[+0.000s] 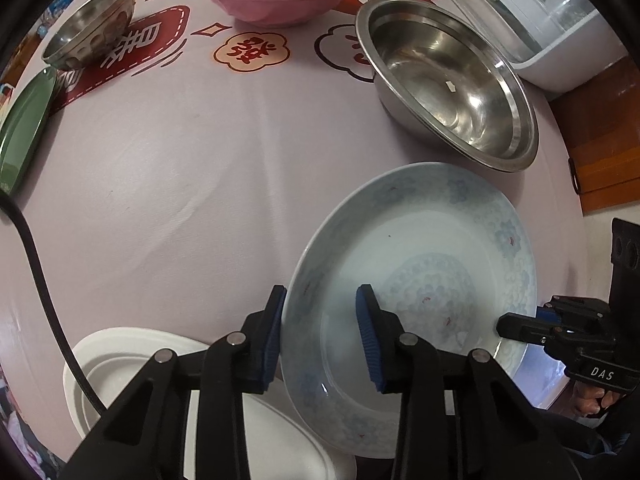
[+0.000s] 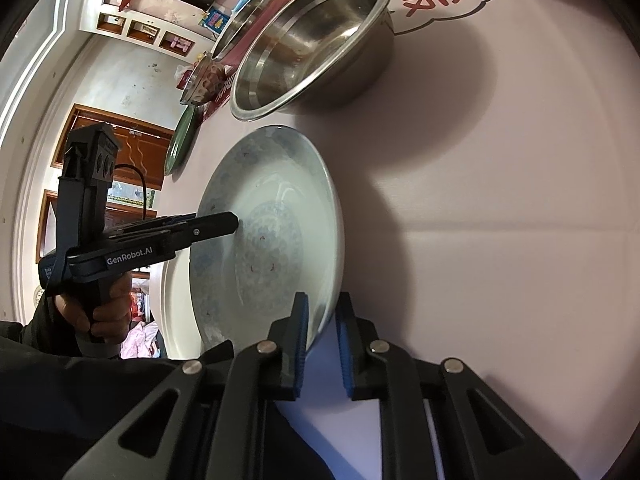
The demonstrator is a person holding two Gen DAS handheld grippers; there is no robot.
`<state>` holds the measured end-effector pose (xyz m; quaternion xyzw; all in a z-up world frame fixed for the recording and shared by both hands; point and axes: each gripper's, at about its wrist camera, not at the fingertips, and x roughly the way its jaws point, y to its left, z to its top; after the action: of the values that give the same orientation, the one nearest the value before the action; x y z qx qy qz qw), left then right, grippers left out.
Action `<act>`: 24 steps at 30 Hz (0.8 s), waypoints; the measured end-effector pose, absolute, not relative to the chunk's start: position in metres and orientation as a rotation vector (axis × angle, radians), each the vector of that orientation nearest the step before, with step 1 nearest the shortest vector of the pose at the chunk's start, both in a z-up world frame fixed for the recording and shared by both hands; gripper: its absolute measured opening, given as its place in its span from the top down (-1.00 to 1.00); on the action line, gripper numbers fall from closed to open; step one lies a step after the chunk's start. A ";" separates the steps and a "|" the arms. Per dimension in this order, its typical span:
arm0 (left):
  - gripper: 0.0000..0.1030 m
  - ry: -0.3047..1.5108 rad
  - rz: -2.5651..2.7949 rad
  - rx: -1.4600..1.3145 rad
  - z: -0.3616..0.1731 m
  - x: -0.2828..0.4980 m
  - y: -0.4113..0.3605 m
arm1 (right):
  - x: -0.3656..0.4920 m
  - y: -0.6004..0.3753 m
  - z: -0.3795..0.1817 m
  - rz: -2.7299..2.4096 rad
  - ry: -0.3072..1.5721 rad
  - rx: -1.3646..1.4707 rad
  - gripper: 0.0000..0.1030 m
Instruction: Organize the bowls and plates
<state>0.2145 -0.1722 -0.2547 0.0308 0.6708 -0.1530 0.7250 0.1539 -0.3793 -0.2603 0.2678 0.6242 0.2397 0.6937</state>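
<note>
Gripping opposite rim sections, both claws held the pale floral plate tilted above the tabletop. The left claw straddled one rim section, its narrowed pads at or almost at the wall. The right claw was clamped nearly shut on the rim opposite. Sorting appeared barely begun: a white plate lay directly under the floral plate's lower edge, a likely stacking spot. Beyond the floral plate stood a large steel basin; farther off sat a pink bowl holding steel dishes, a small steel bowl and a green plate, all unsorted. The basin crowded the floral plate's far side.
</note>
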 end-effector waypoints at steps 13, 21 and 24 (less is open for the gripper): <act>0.35 1.470 -0.311 0.079 -0.240 0.200 -0.188 | 0.154 -0.370 -0.255 0.532 1.398 0.559 0.73; 0.35 1.429 -0.306 0.069 -0.218 0.186 -0.181 | 0.149 -0.372 -0.245 0.544 1.364 0.557 0.73; 0.35 1.413 -0.300 0.055 -0.210 0.183 -0.179 | 0.146 -0.371 -0.239 0.550 1.341 0.552 0.73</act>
<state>0.1833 -0.1787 -0.2099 0.0249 0.6468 -0.1371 0.7498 0.1457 -0.3714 -0.2391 0.2492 0.6054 0.2481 0.7140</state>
